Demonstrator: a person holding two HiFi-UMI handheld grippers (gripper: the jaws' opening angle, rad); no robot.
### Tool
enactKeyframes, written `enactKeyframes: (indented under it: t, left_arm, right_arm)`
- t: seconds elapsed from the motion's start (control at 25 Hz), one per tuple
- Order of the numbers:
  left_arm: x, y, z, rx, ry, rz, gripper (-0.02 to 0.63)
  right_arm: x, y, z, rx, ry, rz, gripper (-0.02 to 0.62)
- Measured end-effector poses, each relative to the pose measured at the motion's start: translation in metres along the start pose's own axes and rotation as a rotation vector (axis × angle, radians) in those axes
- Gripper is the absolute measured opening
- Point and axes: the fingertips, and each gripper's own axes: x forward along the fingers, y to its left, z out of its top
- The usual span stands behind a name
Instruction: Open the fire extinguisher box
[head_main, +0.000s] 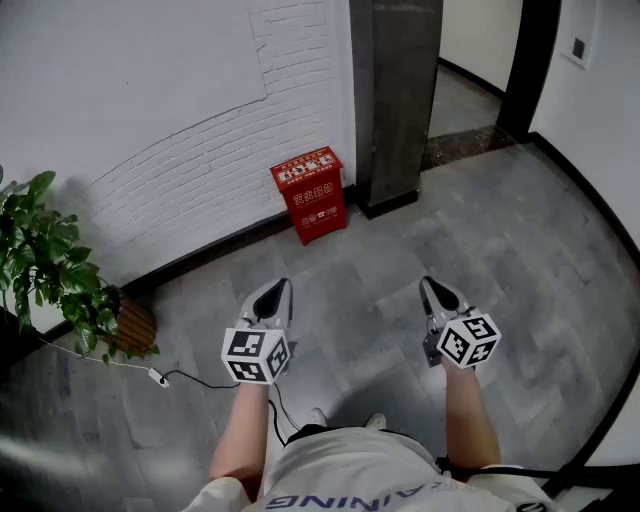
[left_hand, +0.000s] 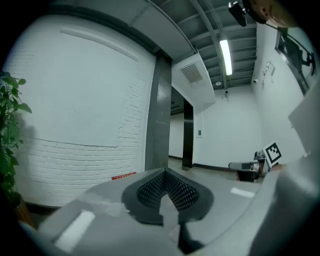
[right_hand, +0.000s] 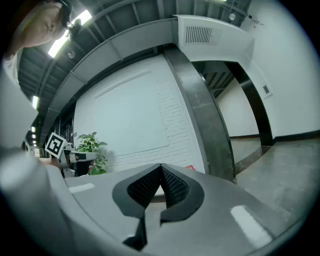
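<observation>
Ahead, the red rectangular fire extinguisher box (head_main: 310, 193) stands against the white brick wall (head_main: 150, 120) beside a dark pillar (head_main: 395, 90), well apart from the left gripper (head_main: 278, 288) and right gripper (head_main: 428, 285), both closed and empty.

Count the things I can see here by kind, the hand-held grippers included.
Red fire extinguisher box: 1
Potted plant: 1
White plug with cable: 1
Grippers: 2 (left gripper, right gripper)
Total: 5
</observation>
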Motion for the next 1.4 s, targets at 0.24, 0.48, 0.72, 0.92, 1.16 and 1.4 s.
enactKeyframes:
  t: [0.24,0.48,0.72,0.92,1.16,1.4]
  left_arm:
    - [0.023,-0.022,-0.011,-0.015,0.012,0.021,0.006]
    - [0.06,-0.002,-0.008,-0.046,0.001,0.038,0.006]
    - [0.136,0.033,-0.011,-0.083,-0.007,0.013,0.006]
    - [0.21,0.089,-0.003,-0.111,-0.014,-0.002,0.006]
    - [0.283,0.184,0.02,-0.107,0.001,-0.007,0.006]
    - [0.324,0.239,0.028,-0.121,-0.004,0.007,0.006]
  right_arm:
    - [0.006,-0.025,-0.025,0.029,0.043,0.053,0.006]
    - [0.037,-0.046,-0.025,0.024,0.057,0.063,0.006]
    - [0.098,-0.081,-0.002,-0.039,0.065,0.036,0.006]
    - [0.186,-0.103,0.018,-0.064,0.085,0.026,0.006]
    - [0.302,-0.122,0.055,-0.088,0.087,0.01,0.006]
    - [0.38,-0.133,0.076,-0.097,0.084,0.014,0.006]
